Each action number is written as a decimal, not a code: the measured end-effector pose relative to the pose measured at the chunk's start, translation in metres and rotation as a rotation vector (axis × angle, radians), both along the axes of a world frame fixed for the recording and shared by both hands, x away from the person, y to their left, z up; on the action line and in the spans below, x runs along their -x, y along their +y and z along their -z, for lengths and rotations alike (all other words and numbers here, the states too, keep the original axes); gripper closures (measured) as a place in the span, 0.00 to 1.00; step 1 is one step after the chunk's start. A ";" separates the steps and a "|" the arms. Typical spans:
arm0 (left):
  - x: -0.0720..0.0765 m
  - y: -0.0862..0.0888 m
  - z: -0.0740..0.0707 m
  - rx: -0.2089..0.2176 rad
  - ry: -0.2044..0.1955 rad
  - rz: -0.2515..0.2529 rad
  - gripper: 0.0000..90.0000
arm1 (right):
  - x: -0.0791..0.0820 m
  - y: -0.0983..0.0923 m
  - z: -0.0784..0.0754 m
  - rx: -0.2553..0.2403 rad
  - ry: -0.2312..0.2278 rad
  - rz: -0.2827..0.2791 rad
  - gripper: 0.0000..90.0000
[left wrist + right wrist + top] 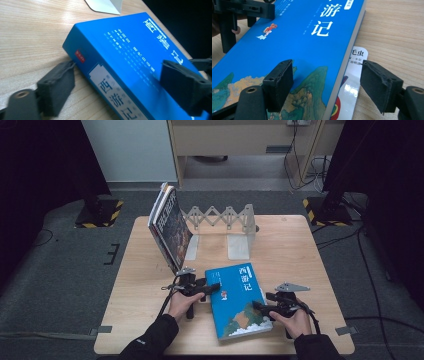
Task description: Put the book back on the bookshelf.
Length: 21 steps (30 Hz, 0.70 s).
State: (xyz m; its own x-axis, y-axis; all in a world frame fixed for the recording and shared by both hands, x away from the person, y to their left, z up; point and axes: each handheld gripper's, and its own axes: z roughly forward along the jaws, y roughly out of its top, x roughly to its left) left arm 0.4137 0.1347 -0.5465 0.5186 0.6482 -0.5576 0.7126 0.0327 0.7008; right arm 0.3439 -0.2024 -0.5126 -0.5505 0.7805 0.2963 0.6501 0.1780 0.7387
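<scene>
A thick blue book (237,300) with white characters lies flat on the wooden table (300,250), near its front edge. My left gripper (212,288) is at the book's spine side. In the left gripper view its jaws (117,66) stand apart: one pad (58,85) beside the spine's lower edge on the table, the other over the cover (120,47). My right gripper (257,306) straddles the book's page edge (347,65); its jaws (327,65) are open, one pad above the cover (294,37), the other over a thin white booklet (353,85) that lies under the book.
At the back of the table stands a grey expanding bookstand (227,217). Large books (170,227) lean against its left end. A white bookend plate (105,5) lies beyond the blue book. Dark tripod bases (97,212) stand on the floor at both sides.
</scene>
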 end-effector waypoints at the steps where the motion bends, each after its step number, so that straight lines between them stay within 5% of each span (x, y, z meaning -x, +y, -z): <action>1: 0.001 0.000 0.001 0.011 0.007 0.000 0.19 | 0.000 0.000 0.000 -0.001 -0.001 -0.001 0.30; 5: 0.004 0.000 -0.001 0.012 0.036 0.029 0.22 | 0.001 0.000 0.000 -0.006 0.003 -0.005 0.32; 14: 0.003 -0.004 0.000 0.012 0.013 0.045 0.20 | 0.000 0.003 0.001 -0.023 0.004 -0.018 0.33; 21: 0.013 -0.004 -0.006 -0.017 0.073 0.095 0.22 | -0.001 0.002 0.001 -0.026 0.007 -0.017 0.33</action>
